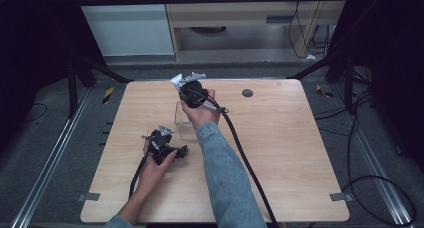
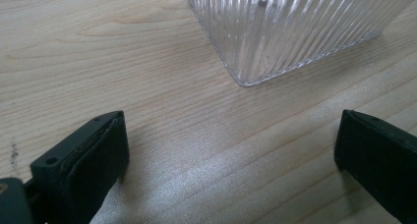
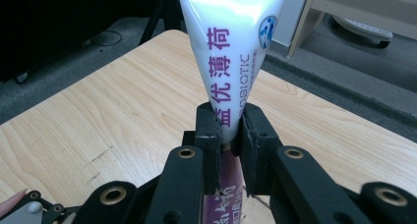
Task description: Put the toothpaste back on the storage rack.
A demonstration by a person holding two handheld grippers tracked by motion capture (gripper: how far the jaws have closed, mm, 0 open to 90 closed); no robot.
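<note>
We see a wooden table [image 1: 280, 153] with wide bare surface on its right half and along the near edge; the work sits left of centre, well in from every edge. A dark round spot [image 1: 247, 93] lies near the far edge, apart from everything else. Beyond the far edge we see floor, a black frame bar and pale furniture.

Right gripper [image 1: 186, 84] sits near the far edge, just beyond the clear ribbed container [image 1: 184, 122]. In the right gripper view its 2 jaws are clenched tight on a white toothpaste tube [image 3: 231, 47] with purple print; the tube runs up out of the jaws and widens toward its flat end. In the high view the tube [image 1: 177, 80] shows as a small white piece at the tip of the gripper. Its black cable trails across the table to the near edge.

Left gripper [image 1: 176, 151] rests low on the table, nearer the person, pointing toward the container. Its 2 jaws stand wide apart, released, nothing between them but bare wood. In the left gripper view the container [image 2: 290, 32] stands just ahead of the jaws, 1 rounded corner toward us, not touching them.

The right forearm in a blue sleeve [image 1: 225, 173] crosses the table beside the container.
</note>
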